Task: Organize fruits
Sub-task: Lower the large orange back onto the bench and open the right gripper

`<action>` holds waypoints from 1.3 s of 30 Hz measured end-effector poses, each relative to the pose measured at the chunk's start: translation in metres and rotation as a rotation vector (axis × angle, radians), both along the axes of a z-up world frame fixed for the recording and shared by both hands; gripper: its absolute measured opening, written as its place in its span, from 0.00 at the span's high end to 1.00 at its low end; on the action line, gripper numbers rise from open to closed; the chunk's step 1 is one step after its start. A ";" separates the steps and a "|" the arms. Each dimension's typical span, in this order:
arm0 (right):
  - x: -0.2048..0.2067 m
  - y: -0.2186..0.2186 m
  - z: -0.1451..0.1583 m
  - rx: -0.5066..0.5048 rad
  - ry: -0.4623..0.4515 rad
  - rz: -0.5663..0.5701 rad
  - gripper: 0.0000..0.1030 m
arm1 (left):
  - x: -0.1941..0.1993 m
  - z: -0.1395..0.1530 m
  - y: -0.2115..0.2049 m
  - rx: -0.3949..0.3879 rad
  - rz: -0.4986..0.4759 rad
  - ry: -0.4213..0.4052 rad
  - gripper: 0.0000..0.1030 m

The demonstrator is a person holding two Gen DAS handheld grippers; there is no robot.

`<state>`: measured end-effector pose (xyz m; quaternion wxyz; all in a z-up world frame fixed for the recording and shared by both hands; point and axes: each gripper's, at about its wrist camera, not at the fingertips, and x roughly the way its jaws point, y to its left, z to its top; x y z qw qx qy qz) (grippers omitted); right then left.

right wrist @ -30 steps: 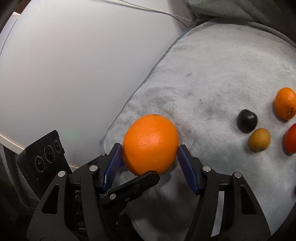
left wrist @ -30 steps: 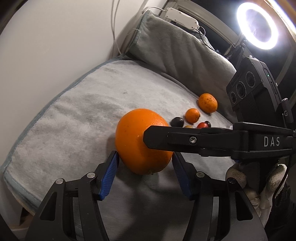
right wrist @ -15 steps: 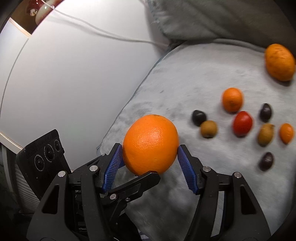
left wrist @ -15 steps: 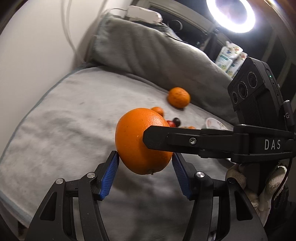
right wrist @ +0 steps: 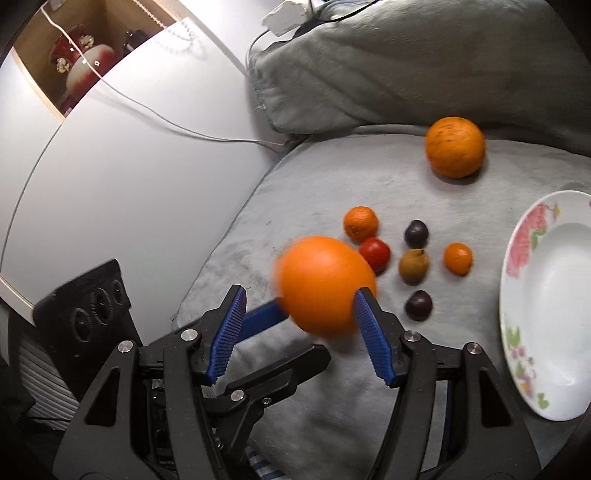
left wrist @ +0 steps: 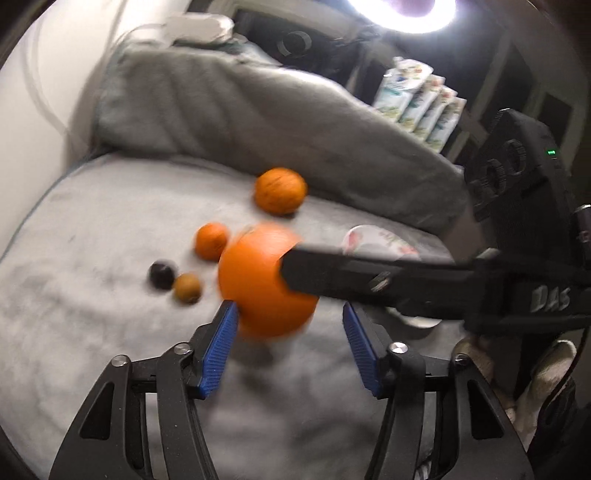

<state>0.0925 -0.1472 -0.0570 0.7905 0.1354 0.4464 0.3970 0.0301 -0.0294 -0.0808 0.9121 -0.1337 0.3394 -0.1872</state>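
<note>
One grey blanket point(right wrist: 332, 177) under white wall point(right wrist: 129, 184), ring light point(left wrist: 402, 14) above

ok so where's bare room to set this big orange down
The plate is bare inside. The blanket is free between its edge by the white surface and the small fruits. Crowded: the small fruits cluster tightly between the speckled orange and the big orange.

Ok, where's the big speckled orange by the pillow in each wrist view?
Left wrist: speckled orange upper centre, just below the grey pillow.
Right wrist: speckled orange upper right, below the pillow, above the plate.
Shared landmark: small orange, nearer the cameras.
</note>
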 end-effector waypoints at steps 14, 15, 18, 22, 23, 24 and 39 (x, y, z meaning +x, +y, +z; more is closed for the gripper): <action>0.007 -0.088 0.030 0.033 -0.071 -0.208 0.61 | 0.002 -0.020 0.000 0.079 -0.038 0.040 0.78; 0.010 -0.090 0.026 0.039 -0.052 -0.216 0.61 | 0.002 -0.019 0.000 0.077 -0.031 0.041 0.72; 0.016 -0.088 0.017 0.053 -0.009 -0.215 0.59 | -0.002 -0.012 0.000 0.086 -0.009 0.016 0.47; 0.021 -0.076 0.008 0.040 -0.001 -0.199 0.40 | -0.005 -0.003 0.003 0.117 0.023 -0.015 0.34; 0.020 -0.074 0.008 0.036 -0.004 -0.196 0.37 | -0.006 -0.002 0.005 0.114 0.036 -0.019 0.32; 0.020 -0.072 0.008 0.028 -0.009 -0.194 0.35 | -0.005 -0.001 0.006 0.115 0.045 -0.021 0.32; 0.022 -0.060 0.000 -0.020 0.004 -0.197 0.21 | -0.002 -0.007 0.018 0.120 0.079 -0.003 0.31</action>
